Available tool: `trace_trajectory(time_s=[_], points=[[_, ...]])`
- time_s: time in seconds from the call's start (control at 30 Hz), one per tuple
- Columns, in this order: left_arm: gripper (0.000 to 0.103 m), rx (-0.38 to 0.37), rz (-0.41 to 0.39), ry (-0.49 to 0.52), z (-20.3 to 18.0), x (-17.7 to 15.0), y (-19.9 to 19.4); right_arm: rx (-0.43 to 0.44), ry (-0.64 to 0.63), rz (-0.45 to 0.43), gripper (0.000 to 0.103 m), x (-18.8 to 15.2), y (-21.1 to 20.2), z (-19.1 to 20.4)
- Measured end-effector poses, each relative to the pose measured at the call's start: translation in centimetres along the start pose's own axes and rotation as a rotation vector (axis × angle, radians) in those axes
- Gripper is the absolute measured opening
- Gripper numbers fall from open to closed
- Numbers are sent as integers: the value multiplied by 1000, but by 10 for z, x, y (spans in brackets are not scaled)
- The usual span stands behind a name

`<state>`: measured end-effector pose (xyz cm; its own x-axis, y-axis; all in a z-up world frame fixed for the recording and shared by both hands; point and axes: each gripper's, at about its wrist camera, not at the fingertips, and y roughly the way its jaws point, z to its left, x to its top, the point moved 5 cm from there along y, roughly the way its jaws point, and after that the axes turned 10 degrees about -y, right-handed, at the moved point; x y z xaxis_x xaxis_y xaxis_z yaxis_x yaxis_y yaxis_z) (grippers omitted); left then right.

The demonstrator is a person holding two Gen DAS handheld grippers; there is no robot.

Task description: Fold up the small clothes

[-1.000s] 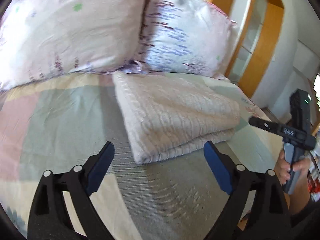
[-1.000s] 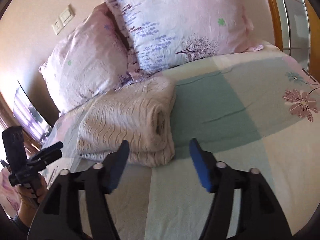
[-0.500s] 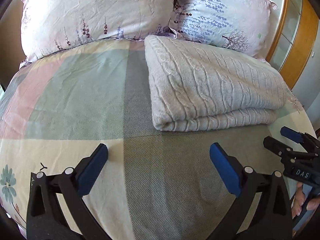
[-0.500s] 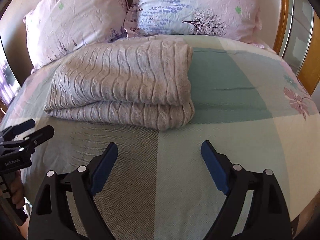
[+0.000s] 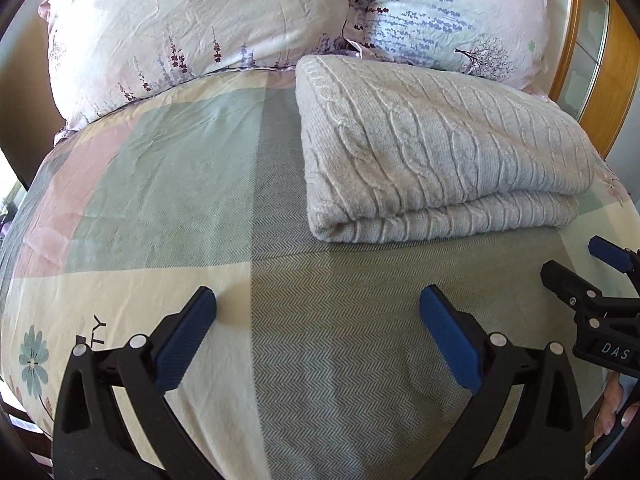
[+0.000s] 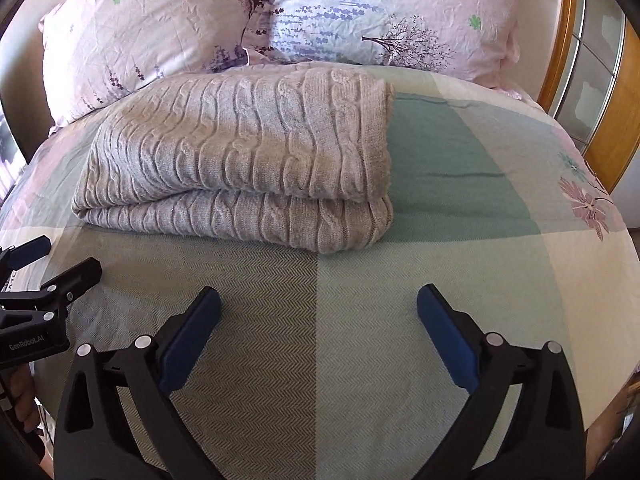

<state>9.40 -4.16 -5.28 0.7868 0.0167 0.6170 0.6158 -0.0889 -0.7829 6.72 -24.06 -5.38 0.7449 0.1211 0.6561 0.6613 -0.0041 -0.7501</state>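
Note:
A beige cable-knit garment [image 5: 440, 152] lies folded in a thick rectangle on the bed, close to the pillows; it also shows in the right wrist view [image 6: 240, 160]. My left gripper [image 5: 318, 316] is open and empty, hovering above the bedspread in front of the garment's left corner. My right gripper [image 6: 318, 312] is open and empty, in front of the garment's right corner. Each gripper shows at the edge of the other's view: the right one [image 5: 592, 276], the left one [image 6: 48, 264].
Two floral pillows [image 5: 200, 28] [image 6: 380, 16] lean behind the garment. The patchwork bedspread [image 5: 160, 184] covers the bed. A wooden headboard frame [image 6: 568, 40] stands at the right. The bed's near edge lies just under the grippers.
Both views have swung from angled to facing the garment squarely and drawn back a little. Both grippers stay open and empty.

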Motion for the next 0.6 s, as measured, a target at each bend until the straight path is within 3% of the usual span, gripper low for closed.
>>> trace_trajectory(time_s=[0.6], points=[[101,-2,-4,5,0,1,0,-3,1,0,102,0,1,-1]])
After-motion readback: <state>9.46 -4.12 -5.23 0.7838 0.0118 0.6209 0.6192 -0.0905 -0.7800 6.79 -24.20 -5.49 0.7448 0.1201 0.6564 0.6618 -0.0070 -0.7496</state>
